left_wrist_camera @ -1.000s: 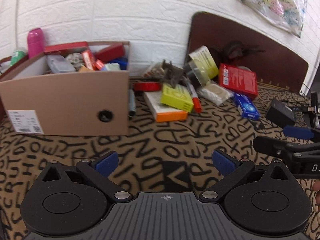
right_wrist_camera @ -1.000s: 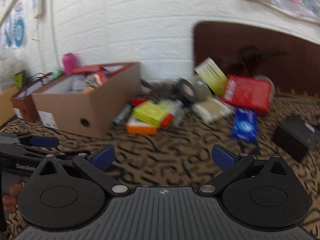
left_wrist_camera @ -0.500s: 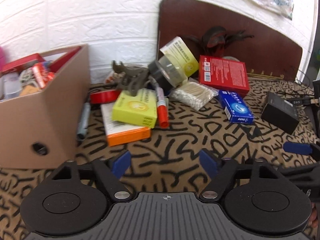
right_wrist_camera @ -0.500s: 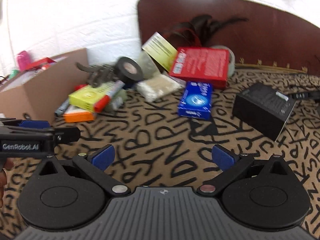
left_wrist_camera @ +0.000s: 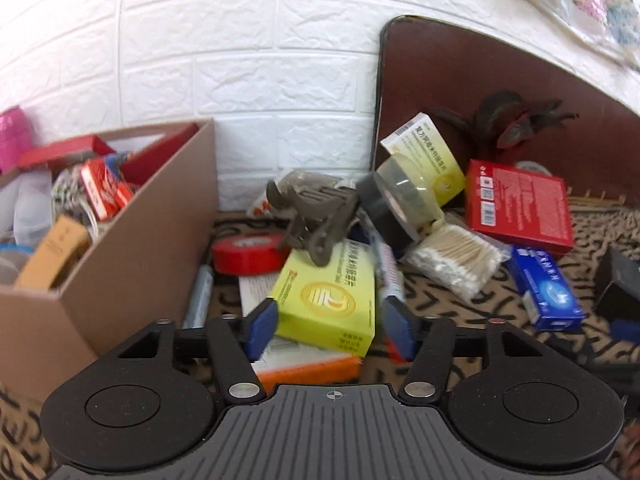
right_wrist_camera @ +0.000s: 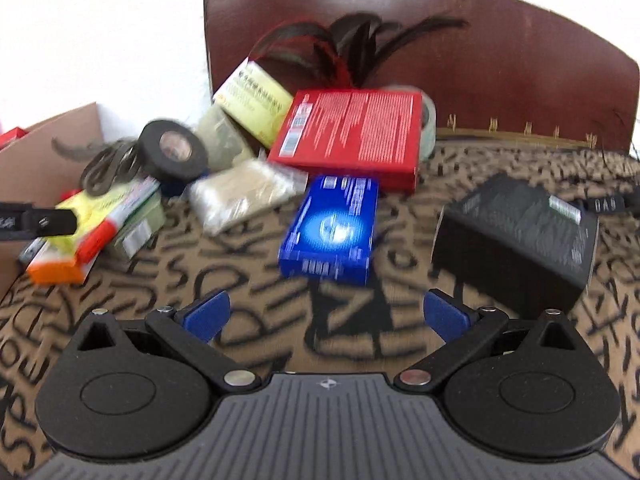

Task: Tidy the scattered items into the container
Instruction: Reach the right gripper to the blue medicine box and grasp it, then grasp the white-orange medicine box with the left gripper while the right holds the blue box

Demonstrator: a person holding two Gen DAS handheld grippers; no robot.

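On my left sits the cardboard box (left_wrist_camera: 132,240). My left gripper (left_wrist_camera: 328,330) has just been narrowing, pads either side of the yellow carton (left_wrist_camera: 332,300) but not yet pressing; its long axis runs away from me. My right gripper (right_wrist_camera: 326,316) gapes empty, the blue carton (right_wrist_camera: 332,228) ahead.

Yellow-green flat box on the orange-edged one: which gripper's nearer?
Left. The left gripper straddles the yellow-green flat box, jaws just closing, not yet pressing. The right gripper sits apart, facing the blue box.
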